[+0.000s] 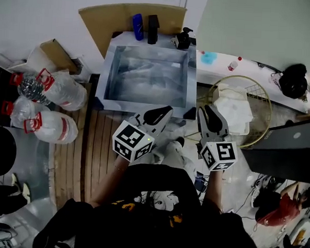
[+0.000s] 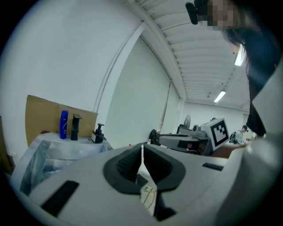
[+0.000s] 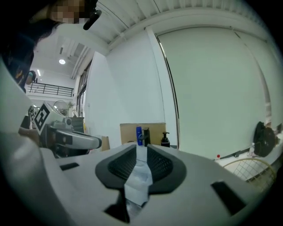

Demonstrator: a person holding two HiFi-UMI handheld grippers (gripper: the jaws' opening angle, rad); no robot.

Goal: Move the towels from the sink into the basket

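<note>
The sink (image 1: 107,65) lies ahead of me, lined with shiny grey plastic, and I make out no towel in it. White towels (image 1: 234,107) are piled in the round wire basket (image 1: 266,101) to its right. Both grippers hang close to my body, short of the sink's front edge. My left gripper (image 1: 163,113) (image 2: 142,148) is shut, its pads meeting with nothing between them. My right gripper (image 1: 207,109) (image 3: 140,150) points toward the sink, left of the basket (image 3: 252,170). A narrow gap stands between its pads and nothing is in it.
A blue bottle (image 1: 137,26), a black bottle (image 1: 153,29) and a pump dispenser (image 1: 182,39) stand on the sink's far rim before a cardboard sheet (image 1: 114,16). Large water bottles (image 1: 57,88) lie on the left. A white counter (image 1: 252,69) runs behind the basket.
</note>
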